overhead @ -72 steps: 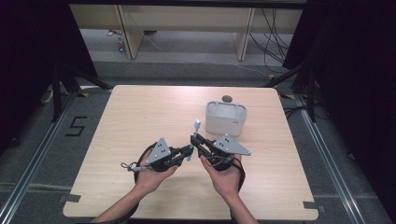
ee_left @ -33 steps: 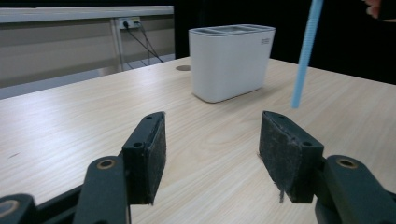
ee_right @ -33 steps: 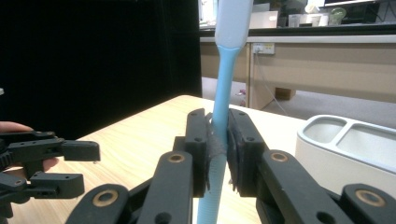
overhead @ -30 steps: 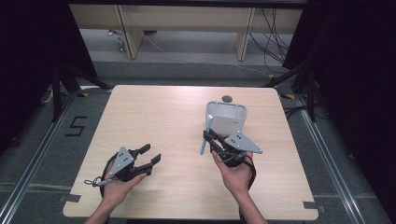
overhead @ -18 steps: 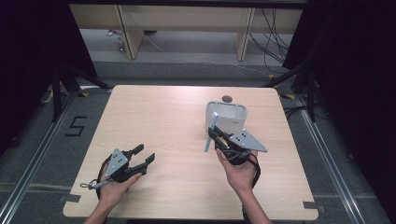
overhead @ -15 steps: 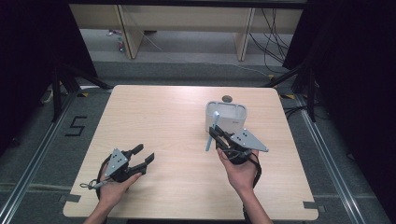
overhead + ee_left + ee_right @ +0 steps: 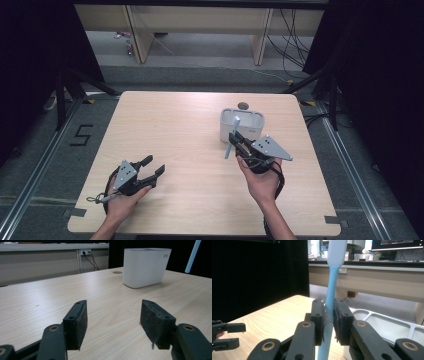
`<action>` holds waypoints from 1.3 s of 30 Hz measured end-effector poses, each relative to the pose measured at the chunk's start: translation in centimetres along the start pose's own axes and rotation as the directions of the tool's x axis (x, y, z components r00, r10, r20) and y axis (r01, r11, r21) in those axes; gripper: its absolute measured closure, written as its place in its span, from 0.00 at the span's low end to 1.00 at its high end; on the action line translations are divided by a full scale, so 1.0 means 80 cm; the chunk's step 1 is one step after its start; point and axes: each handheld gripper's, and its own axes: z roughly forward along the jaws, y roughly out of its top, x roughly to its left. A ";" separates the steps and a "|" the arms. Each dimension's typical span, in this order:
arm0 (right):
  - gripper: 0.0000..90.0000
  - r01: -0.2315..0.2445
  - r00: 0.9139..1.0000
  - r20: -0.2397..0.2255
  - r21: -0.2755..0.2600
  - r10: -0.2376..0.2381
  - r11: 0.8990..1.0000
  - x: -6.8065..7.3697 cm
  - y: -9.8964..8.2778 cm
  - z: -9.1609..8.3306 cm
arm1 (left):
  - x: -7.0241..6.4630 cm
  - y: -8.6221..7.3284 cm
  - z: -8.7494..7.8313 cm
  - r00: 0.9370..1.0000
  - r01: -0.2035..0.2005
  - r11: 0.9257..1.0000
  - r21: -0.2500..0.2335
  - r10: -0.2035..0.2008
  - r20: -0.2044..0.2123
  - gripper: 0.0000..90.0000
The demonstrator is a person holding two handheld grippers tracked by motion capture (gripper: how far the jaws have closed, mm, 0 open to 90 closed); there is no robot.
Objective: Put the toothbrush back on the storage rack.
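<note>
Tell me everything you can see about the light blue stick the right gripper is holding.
The light blue plastic-looking stick is slim, with a wider, paler end on top in the right gripper view. It stands nearly upright, slightly tilted, clamped partway along between the black jaws of the right gripper. In the high view it hangs above the wooden table, just in front of the white compartmented holder. Nothing else touches it.

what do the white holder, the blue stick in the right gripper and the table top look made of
Holder: probably plastic, smooth matt white walls with rounded corners and small printed lettering.
Blue stick: likely plastic or rubbery, even pale blue with a soft sheen; the right gripper is clamped on it.
Table top: wood-look board, pale with printed-looking grain, faintly glossy; laminate rather than solid wood, perhaps.
</note>
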 end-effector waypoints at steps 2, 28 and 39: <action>0.88 0.023 1.000 0.015 -0.007 -0.023 1.000 -0.003 0.001 -0.001 | 0.000 0.000 0.000 1.000 -0.001 1.000 -0.002 0.001 -0.003 0.43; 0.88 0.016 0.998 0.057 -0.009 -0.015 1.000 -0.023 0.010 -0.012 | -0.001 0.000 0.001 1.000 -0.004 1.000 0.002 0.004 -0.017 0.40; 0.88 0.030 0.996 0.085 -0.017 -0.028 0.999 -0.032 0.019 -0.015 | 0.000 0.000 0.001 1.000 -0.002 1.000 0.004 0.002 -0.015 0.40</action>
